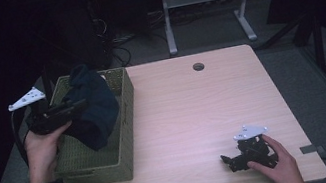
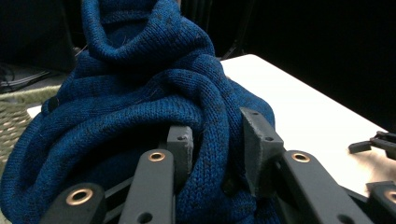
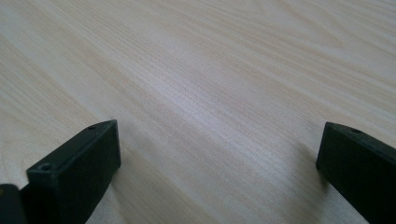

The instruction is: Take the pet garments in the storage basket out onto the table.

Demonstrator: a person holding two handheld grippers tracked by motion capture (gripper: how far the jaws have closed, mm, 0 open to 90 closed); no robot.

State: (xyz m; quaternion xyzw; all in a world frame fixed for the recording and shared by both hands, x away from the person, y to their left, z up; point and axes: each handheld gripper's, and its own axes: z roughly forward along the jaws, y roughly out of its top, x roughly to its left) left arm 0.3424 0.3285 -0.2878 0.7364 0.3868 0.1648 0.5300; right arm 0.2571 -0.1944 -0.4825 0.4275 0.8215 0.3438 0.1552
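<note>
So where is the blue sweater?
In the high view, the blue sweater hangs over the green basket at the table's left, pinched in the left claw.

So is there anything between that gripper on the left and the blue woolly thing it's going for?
Nothing stands between them: the left gripper is already shut on a fold of the dark blue knitted garment, which hangs over the green woven basket. The right gripper rests open on the light wooden table, well apart.
</note>
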